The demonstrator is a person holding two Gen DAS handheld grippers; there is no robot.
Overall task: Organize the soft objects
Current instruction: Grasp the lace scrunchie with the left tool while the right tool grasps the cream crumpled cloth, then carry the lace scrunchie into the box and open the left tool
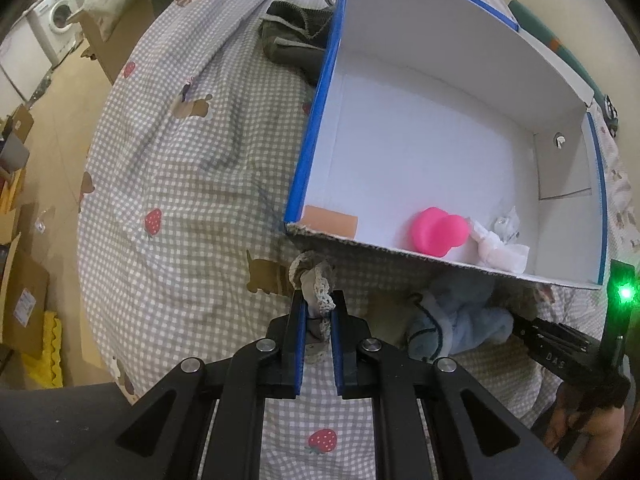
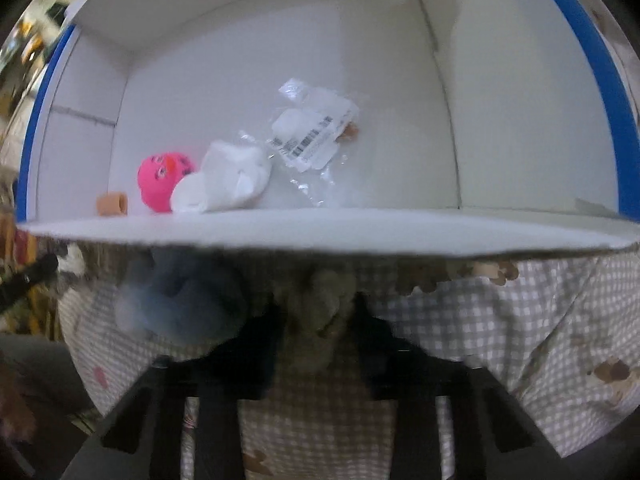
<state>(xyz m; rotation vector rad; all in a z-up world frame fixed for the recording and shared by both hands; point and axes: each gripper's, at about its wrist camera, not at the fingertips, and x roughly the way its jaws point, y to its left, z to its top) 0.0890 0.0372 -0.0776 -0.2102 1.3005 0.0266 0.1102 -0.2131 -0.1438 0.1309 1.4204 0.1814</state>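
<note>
Up close, left gripper (image 1: 319, 312) has its fingers (image 1: 298, 320) drawn nearly together, pinching a grey lace-trimmed cloth piece (image 1: 314, 280) — long axis running forward along the fingers, its free end curling up toward the near edge of the white box (image 1: 400, 140). Box sits on the checked bed cover (image 1: 192, 168), open side up, blue-edged.

Inside, against the near wall: pink toy (image 1: 438, 230), white fabric bundle (image 1: 500, 250), clear plastic packet (image 2: 312, 136).

Right gripper (image 2: 320, 320) — fingers clamped on an olive-grey plush lump (image 2: 320, 312), blurred, orientation unreadable. Pale blue plush (image 1: 460, 320) lies on the bed just below the box edge, partly hidden under it. Dark green garment (image 1: 296, 36) lies beyond the box's left wall.
</note>
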